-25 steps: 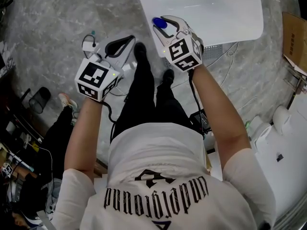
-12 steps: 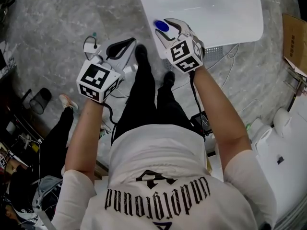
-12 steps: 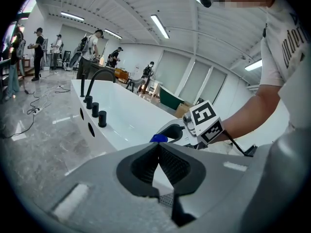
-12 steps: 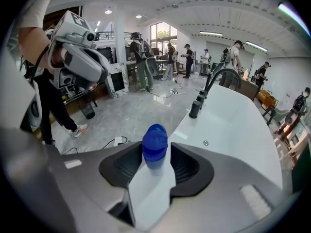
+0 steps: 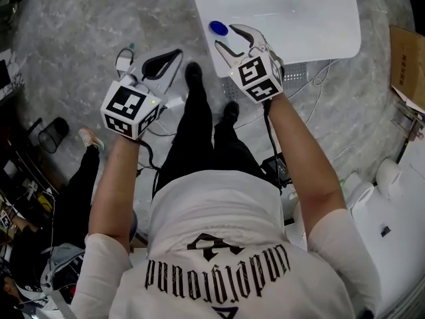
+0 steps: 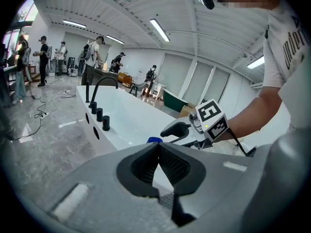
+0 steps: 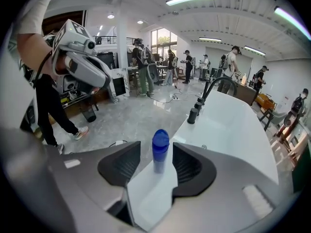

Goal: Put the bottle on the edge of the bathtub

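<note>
A small bottle with a blue cap (image 5: 218, 28) stands upright on the near corner of the white bathtub's edge (image 5: 299, 38). In the right gripper view the bottle (image 7: 160, 149) stands just past the fingertips of my right gripper (image 7: 155, 168). Its jaws are opening and neither pad touches the bottle. From above, the right gripper (image 5: 232, 37) sits just behind the bottle. My left gripper (image 5: 174, 55) hangs over the floor left of the tub, shut and empty. In its own view the left gripper (image 6: 158, 144) points at the blue cap (image 6: 154, 140) and the right gripper (image 6: 176, 129).
A black faucet (image 7: 216, 89) and a row of black knobs (image 7: 194, 114) stand farther along the tub edge. Cables lie on the marble floor (image 5: 80, 25). A cardboard box (image 5: 406, 52) and a white unit (image 5: 392, 205) stand at the right. Several people stand in the background.
The right gripper's jaws have opened off the bottle and drawn back a little toward me. The bottle now stands free on the tub edge. The left gripper has barely moved.
</note>
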`<state>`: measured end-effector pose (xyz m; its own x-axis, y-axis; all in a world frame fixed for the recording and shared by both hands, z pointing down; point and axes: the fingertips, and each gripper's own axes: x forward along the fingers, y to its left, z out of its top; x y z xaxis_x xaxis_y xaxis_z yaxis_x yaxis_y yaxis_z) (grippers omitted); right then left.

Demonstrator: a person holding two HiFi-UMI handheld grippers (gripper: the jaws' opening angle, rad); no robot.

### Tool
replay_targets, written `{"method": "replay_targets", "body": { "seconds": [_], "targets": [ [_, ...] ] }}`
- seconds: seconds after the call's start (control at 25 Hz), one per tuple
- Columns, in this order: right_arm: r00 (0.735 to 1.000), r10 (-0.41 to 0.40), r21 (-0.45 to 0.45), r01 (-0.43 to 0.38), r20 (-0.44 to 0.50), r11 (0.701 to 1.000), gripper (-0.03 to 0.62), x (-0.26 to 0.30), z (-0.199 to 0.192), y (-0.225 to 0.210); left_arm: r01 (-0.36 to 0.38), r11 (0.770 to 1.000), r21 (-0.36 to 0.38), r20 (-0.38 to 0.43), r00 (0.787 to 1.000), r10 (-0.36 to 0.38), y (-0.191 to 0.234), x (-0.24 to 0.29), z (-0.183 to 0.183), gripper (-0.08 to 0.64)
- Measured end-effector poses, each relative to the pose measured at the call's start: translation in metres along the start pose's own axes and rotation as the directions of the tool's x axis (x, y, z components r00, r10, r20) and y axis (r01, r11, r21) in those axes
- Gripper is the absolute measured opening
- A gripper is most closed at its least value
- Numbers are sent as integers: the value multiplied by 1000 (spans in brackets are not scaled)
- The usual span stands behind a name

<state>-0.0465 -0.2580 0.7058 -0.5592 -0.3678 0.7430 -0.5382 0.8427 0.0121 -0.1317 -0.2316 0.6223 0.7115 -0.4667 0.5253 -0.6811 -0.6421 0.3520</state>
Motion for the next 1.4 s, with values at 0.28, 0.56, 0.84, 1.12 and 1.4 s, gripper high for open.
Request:
{"method": "replay_targets", "body": {
  "seconds": [0.28,0.56,0.84,1.12,1.4],
  "targets": [
    [996,-21,-27,23,82,999,204,-81,18,15,-92,996,20,68,994,91,-43,-44,20,8],
    [984,-14,-66,27,180,997,167,-194,46,54,-131,991,42,160,979,122,-130,-96,43,8],
    [948,-22,-132,67,318,989,109,-302,79,80,-180,978,107,285,948,144,-206,-138,87,8],
    [910,-12,-137,75,414,988,66,-387,90,113,-206,964,170,377,917,129,-290,-177,110,8],
    [879,12,-138,61,477,989,34,-438,106,130,-199,959,201,429,898,97,-335,-206,130,8]
  ]
}}
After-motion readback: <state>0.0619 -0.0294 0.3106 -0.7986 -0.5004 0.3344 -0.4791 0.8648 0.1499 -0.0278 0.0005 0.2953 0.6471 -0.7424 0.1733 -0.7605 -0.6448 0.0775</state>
